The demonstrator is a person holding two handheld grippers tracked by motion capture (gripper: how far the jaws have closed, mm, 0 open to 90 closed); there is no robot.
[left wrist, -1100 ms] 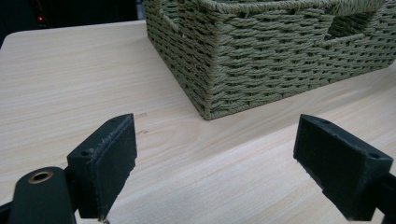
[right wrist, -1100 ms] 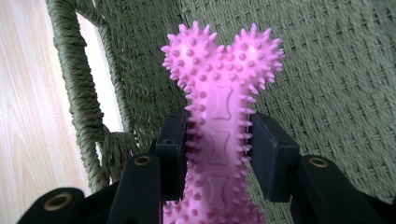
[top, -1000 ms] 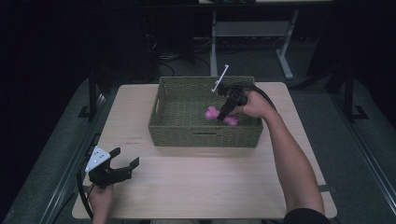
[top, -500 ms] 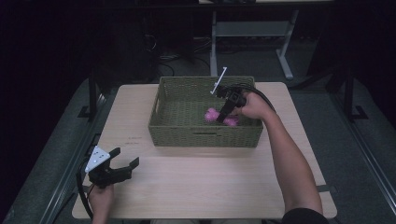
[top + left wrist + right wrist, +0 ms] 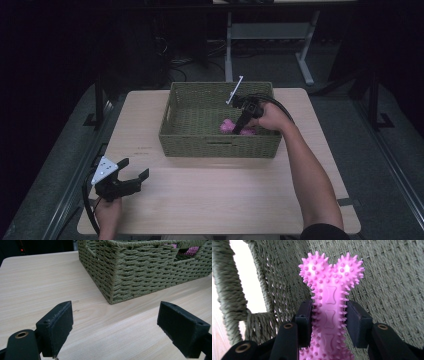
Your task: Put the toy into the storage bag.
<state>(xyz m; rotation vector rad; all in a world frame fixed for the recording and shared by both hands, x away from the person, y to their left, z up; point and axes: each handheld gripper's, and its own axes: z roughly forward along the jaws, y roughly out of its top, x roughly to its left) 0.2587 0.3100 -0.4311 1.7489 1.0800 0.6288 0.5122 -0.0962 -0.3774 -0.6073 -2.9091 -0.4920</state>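
A pink spiky bone-shaped toy sits between the black jaws of my right gripper, which is shut on its shaft. In the high view that toy is down inside the green woven basket, near its front right, with the right gripper pointing down into the basket. My left gripper rests low over the table's near left corner, held by a hand. Its jaws stand wide open in the left gripper view with only bare wood between them.
The basket stands in the middle of the light wooden table, towards the back. A handle slot in the basket wall lies left of the toy. Dark floor, cables and a desk frame lie beyond the table.
The right gripper with the pink toy has shifted only slightly inside the basket. The left gripper has stayed in place.
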